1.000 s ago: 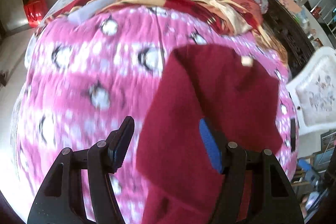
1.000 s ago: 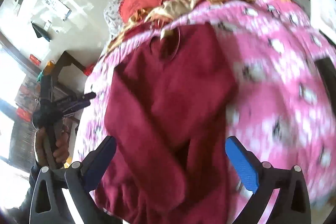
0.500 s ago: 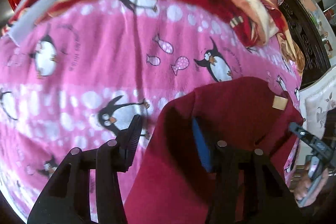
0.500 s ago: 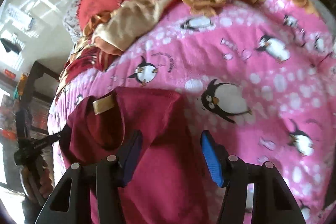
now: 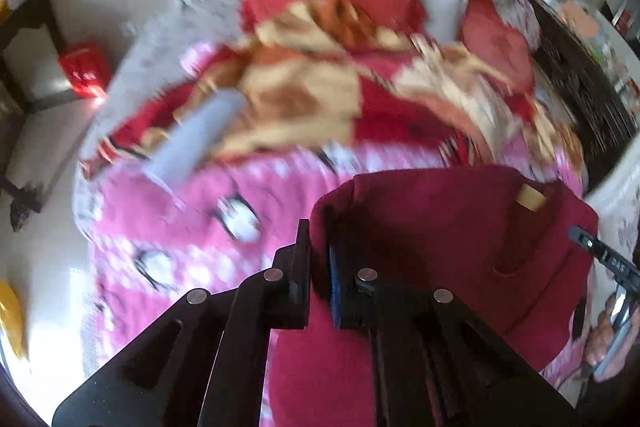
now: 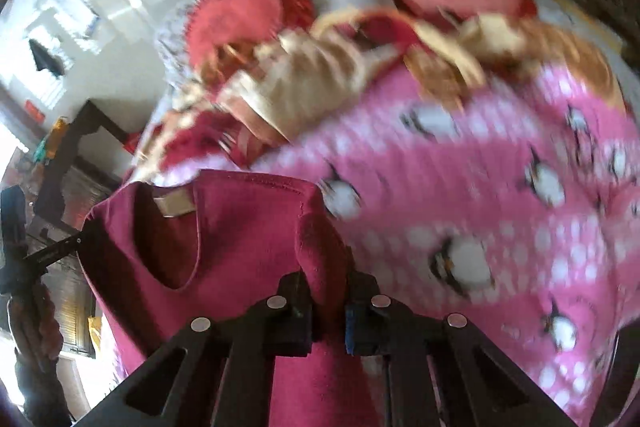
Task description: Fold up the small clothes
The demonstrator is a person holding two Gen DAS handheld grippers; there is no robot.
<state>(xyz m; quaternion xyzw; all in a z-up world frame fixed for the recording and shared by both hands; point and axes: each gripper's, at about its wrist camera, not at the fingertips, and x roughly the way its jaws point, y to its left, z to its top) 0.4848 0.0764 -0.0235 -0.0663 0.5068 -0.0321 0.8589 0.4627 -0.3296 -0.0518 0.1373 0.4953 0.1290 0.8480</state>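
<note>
Spread across the bed is one pink fleece blanket printed with black-and-white penguins (image 6: 500, 195), soft and slightly rumpled. Beyond it lies one crumpled red-and-gold patterned quilt (image 5: 320, 95), and behind that two round red cushions with fringed edges (image 6: 236, 23) rest on a pale flowered sheet. Pale floor shows beside the bed, with dark wooden furniture at the edges of both views.

One small dark red knit top (image 5: 440, 227) is the only garment; it lies over the blanket with its shoulder edge raised off it, a tan rectangular label sewn inside its round neckline.

Two black grippers hold it, one at each shoulder. The left gripper (image 5: 318, 267) has just been closing, and its jaws now pinch a fold of the top's edge between the blue pad and the black one. The right gripper (image 6: 328, 303) has likewise just been closing, and its jaws clamp a bunched ridge of the same red fabric.
</note>
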